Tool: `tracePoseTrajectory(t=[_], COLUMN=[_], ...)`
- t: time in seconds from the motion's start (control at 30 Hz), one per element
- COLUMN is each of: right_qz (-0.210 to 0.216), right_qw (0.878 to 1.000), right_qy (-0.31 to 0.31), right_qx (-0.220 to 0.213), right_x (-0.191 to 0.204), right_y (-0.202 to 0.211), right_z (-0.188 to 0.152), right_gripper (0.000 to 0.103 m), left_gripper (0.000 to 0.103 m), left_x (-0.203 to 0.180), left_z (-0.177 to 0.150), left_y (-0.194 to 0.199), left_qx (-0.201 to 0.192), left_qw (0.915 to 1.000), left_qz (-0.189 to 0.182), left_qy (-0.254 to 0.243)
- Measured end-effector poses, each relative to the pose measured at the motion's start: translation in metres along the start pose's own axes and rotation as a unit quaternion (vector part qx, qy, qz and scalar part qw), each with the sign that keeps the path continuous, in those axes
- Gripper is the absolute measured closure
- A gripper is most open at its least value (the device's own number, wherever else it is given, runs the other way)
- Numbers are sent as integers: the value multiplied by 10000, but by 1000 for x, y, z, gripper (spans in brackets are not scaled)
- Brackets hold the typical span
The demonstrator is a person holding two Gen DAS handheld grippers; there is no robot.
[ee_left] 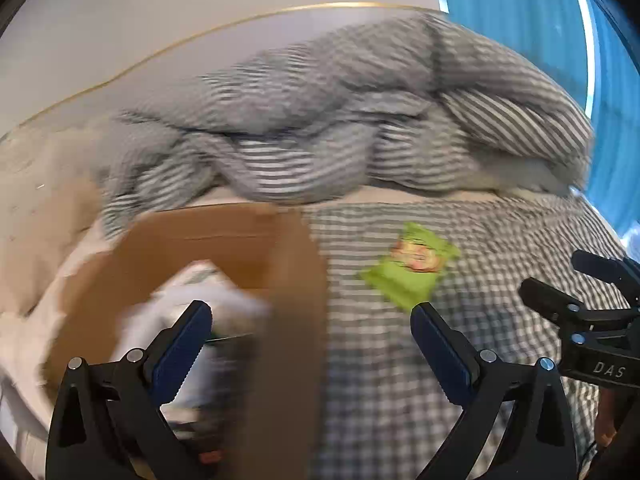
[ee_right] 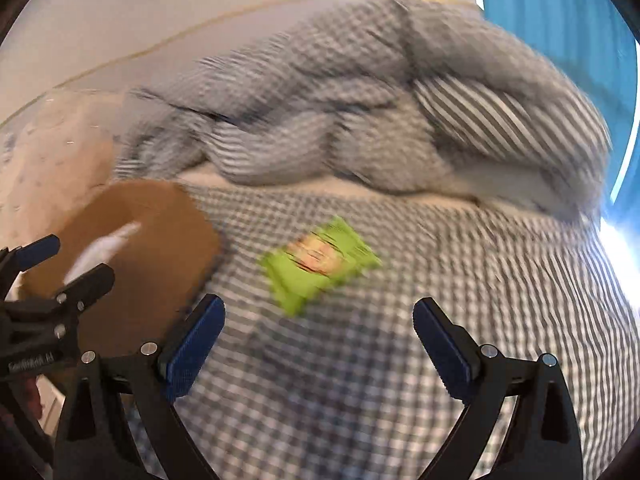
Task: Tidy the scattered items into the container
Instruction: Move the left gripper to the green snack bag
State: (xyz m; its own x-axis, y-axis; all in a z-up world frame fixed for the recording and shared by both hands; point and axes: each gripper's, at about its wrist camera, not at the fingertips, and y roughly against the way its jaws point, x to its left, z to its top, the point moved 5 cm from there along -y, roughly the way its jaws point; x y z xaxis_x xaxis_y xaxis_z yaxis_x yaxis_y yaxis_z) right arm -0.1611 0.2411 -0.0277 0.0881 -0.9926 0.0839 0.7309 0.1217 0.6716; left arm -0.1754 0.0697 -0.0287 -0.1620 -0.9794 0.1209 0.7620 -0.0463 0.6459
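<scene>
Nearest, the right gripper (ee_right: 318, 320) hangs over the checked bedsheet (ee_right: 360, 380) with its jaws spread wide and nothing between them. The green snack packet (ee_right: 318, 266) lies flat on the sheet just beyond its fingertips, to the right of the cardboard box (ee_right: 160, 248) and apart from it. The left gripper (ee_left: 310, 322), jaws also wide apart, is above the box's right wall, white items (ee_left: 200, 304) blurred inside. Behind the packet lies the bunched striped duvet (ee_right: 360, 120).
</scene>
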Motion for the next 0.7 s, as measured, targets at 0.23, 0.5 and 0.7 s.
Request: tracePoseTrajectory(t=[0.23, 0.5, 0.7], right_qz=[70, 352, 157], right_qw=[9967, 9847, 9714], right_qy=[-655, -1410, -1856], right_qx=[472, 961, 1471], right_x=[-45, -26, -27], right_y=[-32, -93, -152], right_z=[23, 75, 63], right_gripper=[7, 7, 7], left_gripper=[1, 1, 1], left_x=[-74, -72, -61], left_z=[-6, 1, -11], left_y=[-82, -144, -166], left_qx=[19, 88, 358], left_qw=[9962, 9966, 9954], left_qz=[-180, -252, -888], left_qy=[-850, -774, -87])
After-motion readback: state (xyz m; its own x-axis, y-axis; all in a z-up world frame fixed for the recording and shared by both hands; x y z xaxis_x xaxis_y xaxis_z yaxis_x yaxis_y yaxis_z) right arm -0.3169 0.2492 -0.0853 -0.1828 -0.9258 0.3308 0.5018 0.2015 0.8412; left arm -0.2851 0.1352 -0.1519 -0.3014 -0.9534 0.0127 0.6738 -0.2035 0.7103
